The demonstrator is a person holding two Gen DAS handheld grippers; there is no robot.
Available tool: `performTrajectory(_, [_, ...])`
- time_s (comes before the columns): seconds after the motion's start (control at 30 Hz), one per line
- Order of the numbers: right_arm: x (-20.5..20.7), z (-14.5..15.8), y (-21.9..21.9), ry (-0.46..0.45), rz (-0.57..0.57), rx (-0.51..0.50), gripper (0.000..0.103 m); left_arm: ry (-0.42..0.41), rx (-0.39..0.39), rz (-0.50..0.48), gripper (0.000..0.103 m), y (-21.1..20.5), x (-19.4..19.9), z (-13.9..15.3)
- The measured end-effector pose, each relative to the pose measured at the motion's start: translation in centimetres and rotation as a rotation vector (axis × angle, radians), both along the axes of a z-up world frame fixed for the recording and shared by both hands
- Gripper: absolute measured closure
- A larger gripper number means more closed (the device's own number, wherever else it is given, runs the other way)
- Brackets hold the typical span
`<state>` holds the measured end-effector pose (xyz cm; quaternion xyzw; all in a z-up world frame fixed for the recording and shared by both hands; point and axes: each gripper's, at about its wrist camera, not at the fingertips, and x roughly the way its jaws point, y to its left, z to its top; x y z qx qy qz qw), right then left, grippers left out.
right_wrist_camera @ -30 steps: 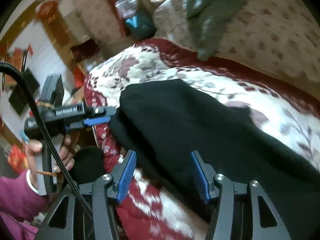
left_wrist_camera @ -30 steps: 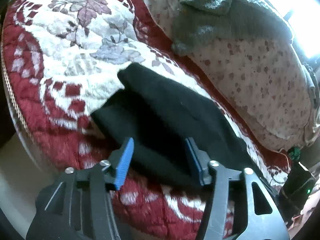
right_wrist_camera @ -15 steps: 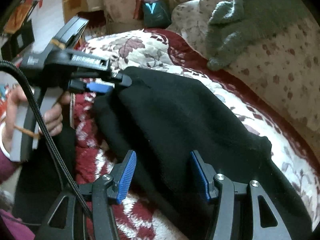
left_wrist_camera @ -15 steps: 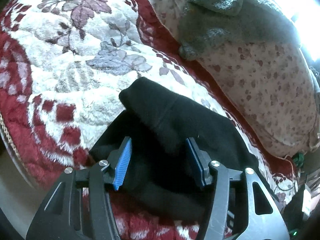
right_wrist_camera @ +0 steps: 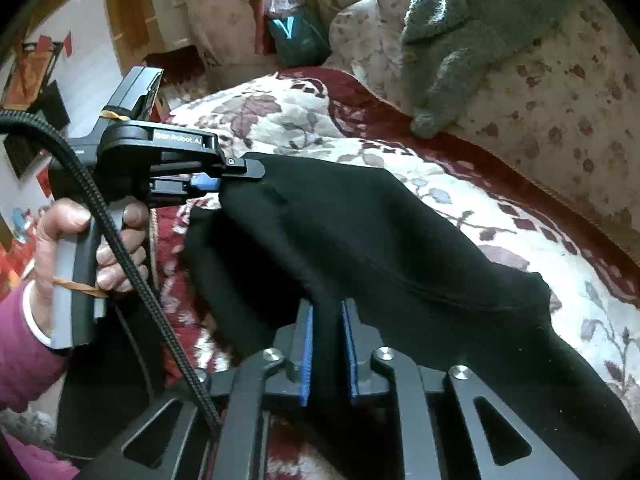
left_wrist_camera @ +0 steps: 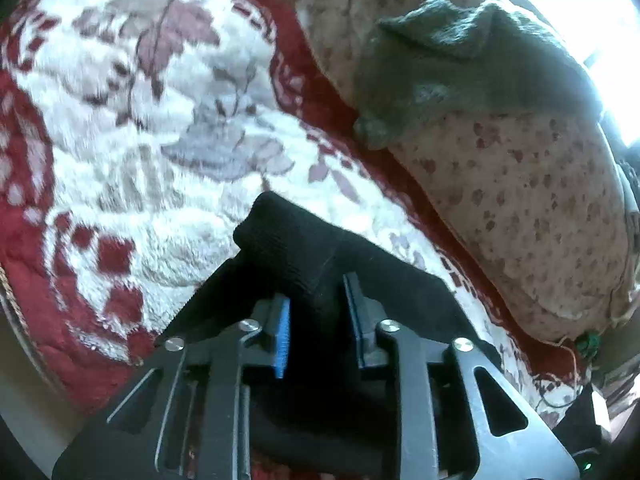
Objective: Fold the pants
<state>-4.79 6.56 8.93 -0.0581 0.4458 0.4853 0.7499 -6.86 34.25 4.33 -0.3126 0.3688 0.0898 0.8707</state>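
The black pants (right_wrist_camera: 360,232) lie on a red and white floral blanket (left_wrist_camera: 132,148) spread over a sofa seat, bunched and partly doubled over near the front edge.

The left gripper (left_wrist_camera: 316,312) has its 2 blue-padded fingers (left_wrist_camera: 282,332) drawn in on a thick fold of the pants; the ribbed hem end sticks up and forward past the tips. In the right wrist view the same gripper (right_wrist_camera: 224,180) shows from the side, pinching one corner of the pants, with the person's hand (right_wrist_camera: 80,248) around its grey handle and a black braided cable (right_wrist_camera: 132,280) running down past it. A pink sleeve (right_wrist_camera: 24,360) covers the wrist.

The right gripper (right_wrist_camera: 326,344) is nearly closed, its 2 blue pads (right_wrist_camera: 306,360) clamping a narrow ridge of black cloth between them. From that pinch the pants stretch up to the left gripper's corner and away to the right across the blanket.

Behind the blanket stands a pale cushion (left_wrist_camera: 520,200) with small reddish spots, and a grey towel (left_wrist_camera: 460,72) is draped over its top. In the right wrist view the towel (right_wrist_camera: 480,40) hangs down the cushion's face, and a teal bag (right_wrist_camera: 296,36) sits at the far end of the sofa.
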Motion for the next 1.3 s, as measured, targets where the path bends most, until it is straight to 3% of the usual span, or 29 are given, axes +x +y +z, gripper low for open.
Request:
performTrajectory(0.33, [-1.0, 2.2, -1.1, 0.069, 0.022, 0.082, 0.094, -0.039, 0.006, -0.009, 0.087, 0.4, -3.7, 2.6])
performTrajectory(0.7, [-3.9, 0.9, 0.7, 0.082, 0.116, 0.034, 0.094, 0.052, 0.006, 0.033, 0.087, 1.4, -6.0, -1.5])
performTrajectory(0.9, [-3.5, -0.9, 0.7, 0.183, 0.094, 0.023, 0.094, 0.062, 0.056, 0.035, 0.087, 0.7, -6.1, -1.8])
performTrajectory(1.0, [-3.2, -1.0, 0.4, 0.227, 0.085, 0.033, 0.088, 0.063, 0.070, 0.041, 0.087, 0.6, -6.3, -1.6])
performTrajectory(1.1, [-3.3, -0.7, 0.3, 0.250, 0.097, 0.045, 0.081, 0.073, 0.121, 0.056, 0.079, 0.1, -6.6, -1.0])
performTrajectory(1.3, [-2.6, 0.4, -1.8, 0.260, 0.045, 0.107, 0.080, 0.061, 0.229, 0.070, 0.073, -1.0, -7.4, 0.8])
